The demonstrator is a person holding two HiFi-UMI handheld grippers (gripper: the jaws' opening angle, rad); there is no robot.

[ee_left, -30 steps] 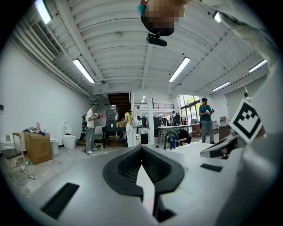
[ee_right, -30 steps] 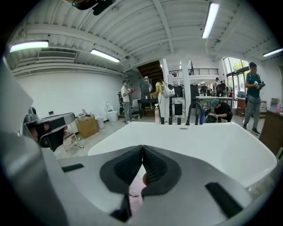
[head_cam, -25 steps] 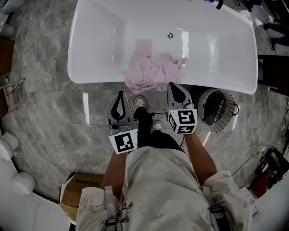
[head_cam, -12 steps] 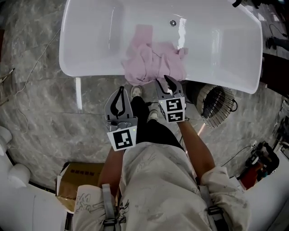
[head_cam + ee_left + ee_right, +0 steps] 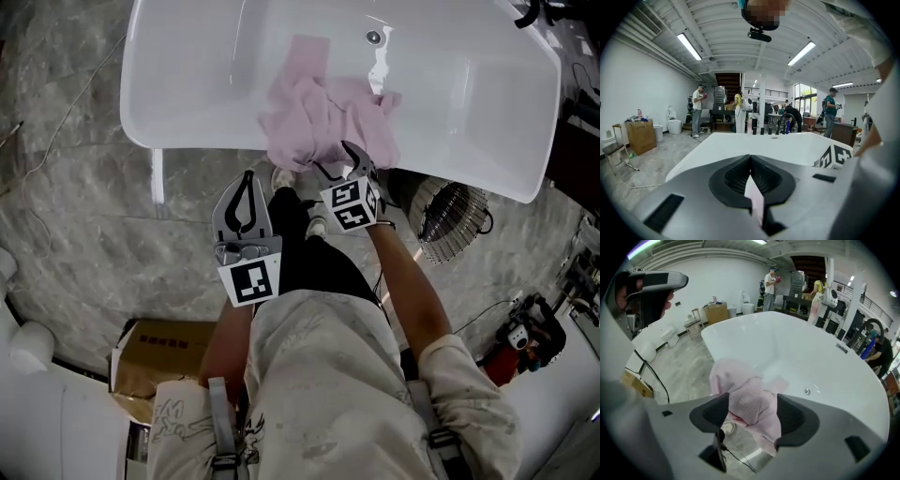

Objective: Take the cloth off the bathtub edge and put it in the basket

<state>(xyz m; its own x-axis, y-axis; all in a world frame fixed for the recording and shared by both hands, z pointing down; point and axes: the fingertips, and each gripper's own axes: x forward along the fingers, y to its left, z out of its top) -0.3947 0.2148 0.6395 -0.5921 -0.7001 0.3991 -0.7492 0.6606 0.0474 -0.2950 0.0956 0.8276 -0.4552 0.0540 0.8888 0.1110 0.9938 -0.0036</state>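
A pink cloth [image 5: 326,114] hangs crumpled over the near edge of the white bathtub [image 5: 187,131]. My right gripper [image 5: 339,161] has reached the cloth's lower folds. In the right gripper view its jaws are opening, and the cloth [image 5: 751,397] lies between the dark pads [image 5: 712,411] without being pinched. The tub basin [image 5: 787,348] stretches out behind it. My left gripper [image 5: 248,180] hangs lower left of the cloth over the floor, shut [image 5: 750,164] and empty. The round wire basket [image 5: 453,217] stands on the floor to the right, under the tub's rim.
Grey marble floor surrounds the tub. The person's shoes [image 5: 289,184] stand just below the cloth. A cardboard box [image 5: 150,352] sits at lower left, a red machine [image 5: 525,330] with cables at lower right. People and furniture show far behind the tub [image 5: 754,145].
My right gripper has moved forward and left up to the hanging cloth, and its jaws have spread from shut to wide. The left gripper stays where it was.
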